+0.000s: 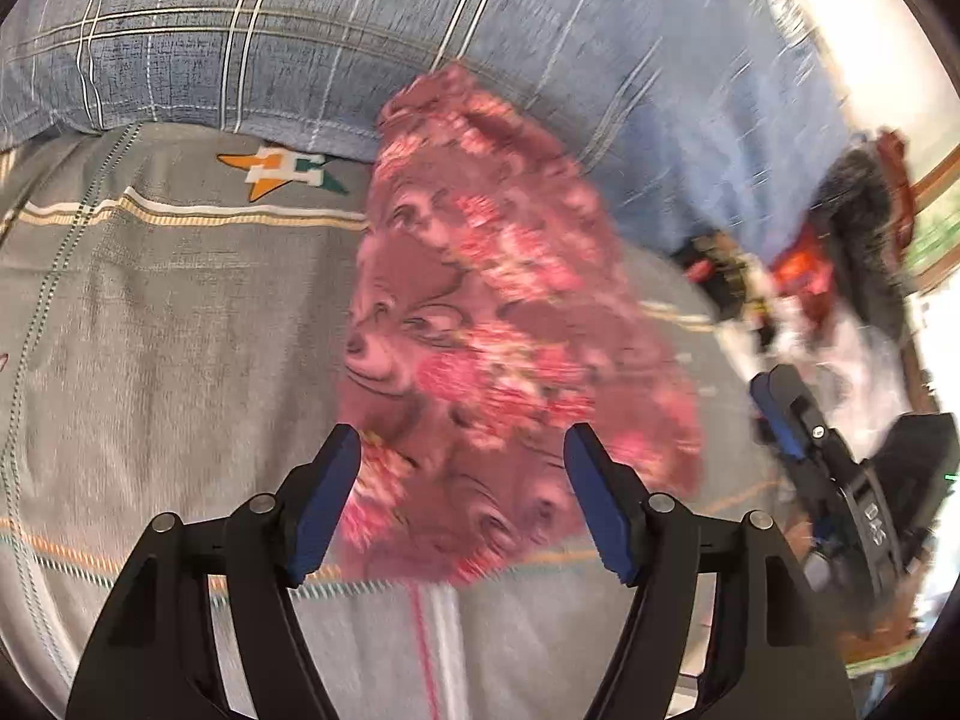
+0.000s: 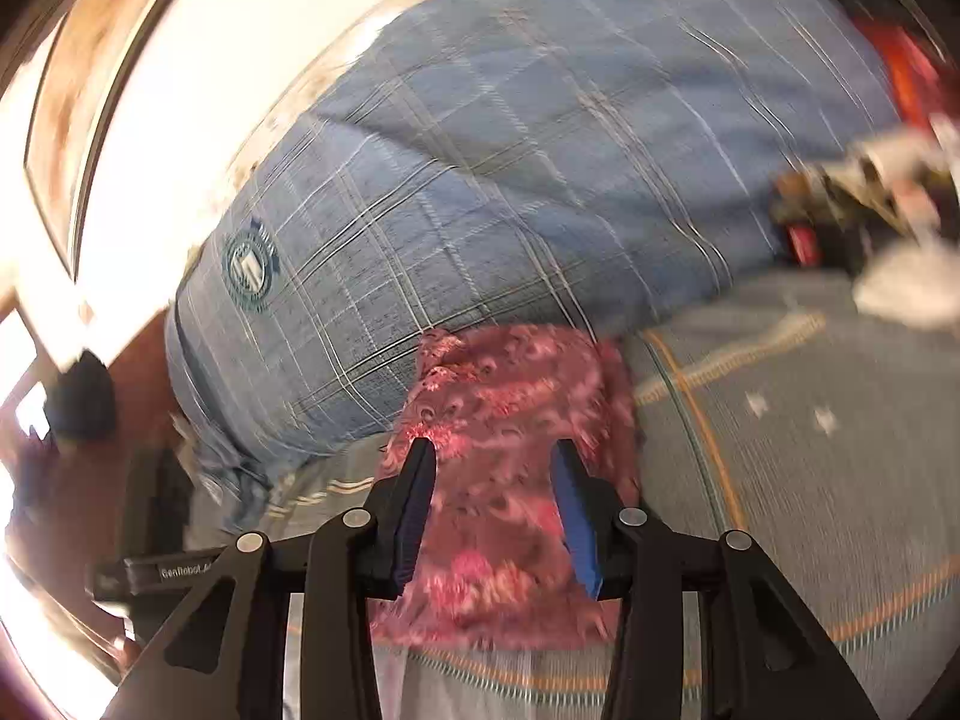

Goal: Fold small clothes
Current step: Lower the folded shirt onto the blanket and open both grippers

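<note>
A small pink floral garment lies folded on the grey striped bedsheet, its far end against a blue plaid quilt. My left gripper hovers over the garment's near part, jaws wide apart, pads clear of the cloth. In the right wrist view the same garment shows between and below the fingers of my right gripper, whose jaws stand apart without pressing on it. One of the right gripper's fingers appears at the right of the left wrist view, beside the garment.
The blue plaid quilt bulges along the far side of the bed. Blurred red, white and black clutter sits at the right by the quilt. Brown floor and a bright window frame lie to the left of the bed.
</note>
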### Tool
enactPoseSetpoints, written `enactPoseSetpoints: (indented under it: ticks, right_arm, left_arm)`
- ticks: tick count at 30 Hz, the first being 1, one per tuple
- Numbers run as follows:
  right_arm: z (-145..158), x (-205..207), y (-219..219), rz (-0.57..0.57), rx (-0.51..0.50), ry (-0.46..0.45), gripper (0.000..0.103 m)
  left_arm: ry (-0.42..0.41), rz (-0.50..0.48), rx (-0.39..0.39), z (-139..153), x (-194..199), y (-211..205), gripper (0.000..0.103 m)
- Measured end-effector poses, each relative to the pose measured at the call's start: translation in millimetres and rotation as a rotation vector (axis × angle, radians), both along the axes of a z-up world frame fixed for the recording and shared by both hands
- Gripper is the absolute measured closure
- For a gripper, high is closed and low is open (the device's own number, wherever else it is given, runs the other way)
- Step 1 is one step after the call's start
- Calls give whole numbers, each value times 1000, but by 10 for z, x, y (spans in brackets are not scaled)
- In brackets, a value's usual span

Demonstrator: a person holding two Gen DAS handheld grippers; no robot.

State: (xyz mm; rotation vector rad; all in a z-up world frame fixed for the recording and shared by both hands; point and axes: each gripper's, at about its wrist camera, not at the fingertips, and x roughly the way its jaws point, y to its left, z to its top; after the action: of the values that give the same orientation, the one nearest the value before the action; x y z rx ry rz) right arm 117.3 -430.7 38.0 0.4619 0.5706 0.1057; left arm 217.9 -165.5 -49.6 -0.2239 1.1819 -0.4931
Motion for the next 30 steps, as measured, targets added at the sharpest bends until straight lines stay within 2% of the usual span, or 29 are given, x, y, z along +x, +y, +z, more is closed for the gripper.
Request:
enactPoseSetpoints:
  ticks: [1,3,4,5,6,7,8,11,14,18,19,20,21,22,26,30]
  right_arm:
    - [-88,53,36,6,-23,22,61]
    - [-515,261,126,27,-94,181,63]
    - [-707,312,157,27,-152,245,62]
    - [-683,239,177,28,-186,173,60]
    - [-633,254,185,44,-205,193,60]
    - [-585,283,166,48,-199,212,60]
    - [-496,334,105,46,-159,197,59]
    - [-185,518,-78,-3,-51,94,58]
    - [-37,914,-77,-22,-57,85,58]
    - [-248,1383,-15,1,-55,165,63]
    - [-400,1504,5,0,-83,214,66]
    - [-590,1612,26,-13,-136,291,66]
    - [-773,1674,13,-19,-145,359,65]
    - [-763,1636,-32,-37,-112,316,66]
    - [-726,1576,-71,-48,-82,296,64]
    - [-708,1556,-78,-48,-77,292,63]
  left_arm:
    - [14,4,45,-140,23,-45,33]
    - [52,-15,90,-396,17,-72,32]
    - [10,-31,84,-392,-34,-62,32]
    - [-20,-54,97,-323,-80,-65,31]
    - [-26,-83,98,-251,-99,-68,31]
    - [-35,-100,65,-175,-85,-60,31]
    - [-47,-98,45,-100,-46,-49,31]
    - [-93,-33,14,148,260,-67,31]
    - [-95,31,55,175,620,-203,31]
    - [-31,70,119,-132,950,-357,31]
    - [-22,76,138,-224,955,-350,30]
    - [4,77,146,-362,974,-352,21]
    - [24,89,122,-465,976,-322,17]
    - [-20,102,97,-462,930,-289,17]
    - [-133,86,153,-491,768,-354,10]
    - [-128,91,135,-532,757,-350,7]
